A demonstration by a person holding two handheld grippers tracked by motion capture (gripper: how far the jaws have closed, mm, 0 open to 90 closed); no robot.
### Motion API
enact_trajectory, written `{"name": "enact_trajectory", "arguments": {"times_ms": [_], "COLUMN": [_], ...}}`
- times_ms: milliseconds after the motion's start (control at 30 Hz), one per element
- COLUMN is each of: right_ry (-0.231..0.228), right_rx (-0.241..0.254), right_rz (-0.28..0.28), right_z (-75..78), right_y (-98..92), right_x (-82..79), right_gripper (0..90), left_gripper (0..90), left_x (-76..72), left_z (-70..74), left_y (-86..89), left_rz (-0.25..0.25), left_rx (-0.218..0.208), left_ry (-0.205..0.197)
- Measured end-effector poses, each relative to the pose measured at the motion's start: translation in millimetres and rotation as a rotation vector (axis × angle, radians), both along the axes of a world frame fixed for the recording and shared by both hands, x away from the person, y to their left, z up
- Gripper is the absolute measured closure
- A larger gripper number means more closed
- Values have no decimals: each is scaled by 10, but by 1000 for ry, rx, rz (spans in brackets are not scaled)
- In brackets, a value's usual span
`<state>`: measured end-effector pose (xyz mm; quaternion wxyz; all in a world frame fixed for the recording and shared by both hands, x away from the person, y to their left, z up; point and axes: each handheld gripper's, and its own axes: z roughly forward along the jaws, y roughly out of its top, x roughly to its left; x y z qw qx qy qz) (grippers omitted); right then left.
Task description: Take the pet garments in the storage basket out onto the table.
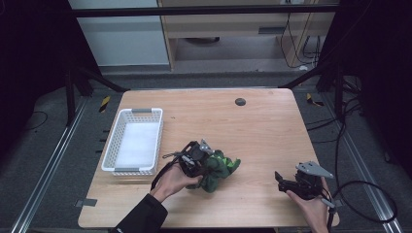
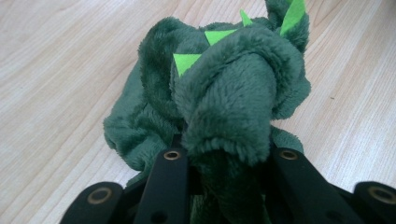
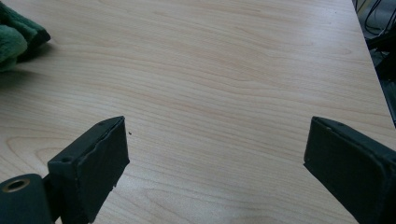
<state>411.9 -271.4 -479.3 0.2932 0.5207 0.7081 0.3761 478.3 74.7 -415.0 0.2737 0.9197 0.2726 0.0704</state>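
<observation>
Left gripper (image 2: 229, 163): jaws clamped on a fold of the green plush dinosaur (image 2: 219, 102), which lies on the table (image 1: 252, 126) at lower centre of the high view. Right gripper (image 3: 215, 163): jaws spread, nothing between them, lower right. Step looks like pick-up; next likely lift and carry to the white basket (image 1: 112, 145), centre left.
</observation>
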Motion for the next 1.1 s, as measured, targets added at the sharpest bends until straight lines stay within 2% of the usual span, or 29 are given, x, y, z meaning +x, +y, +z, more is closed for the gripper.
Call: {"name": "enact_trajectory", "arguments": {"times_ms": [267, 400, 533, 733, 867, 1100], "right_ry": [-2, 2, -2, 1, 0, 0], "right_rx": [-5, 3, 0, -3, 0, 1], "right_rz": [3, 1, 0, -1, -4, -3], "right_z": [-8, 0, 0, -9, -6, -10], "right_y": [-2, -4, -13, -13, -18, -18], "right_x": [5, 1, 3, 4, 8, 9], "right_gripper": [63, 62, 62, 61, 61, 59], "left_gripper": [673, 607, 504, 408, 345, 279], "left_x": [14, 17, 7, -28, -48, -92], "left_z": [-78, -110, -97, -93, -103, 12], "left_y": [-8, -13, 3, 54, 76, 153], "left_rz": [0, 2, 2, 6, -2, -8], "left_rx": [3, 10, -5, -32, -31, -62], "left_ry": [19, 28, 29, 21, 12, -25]}}
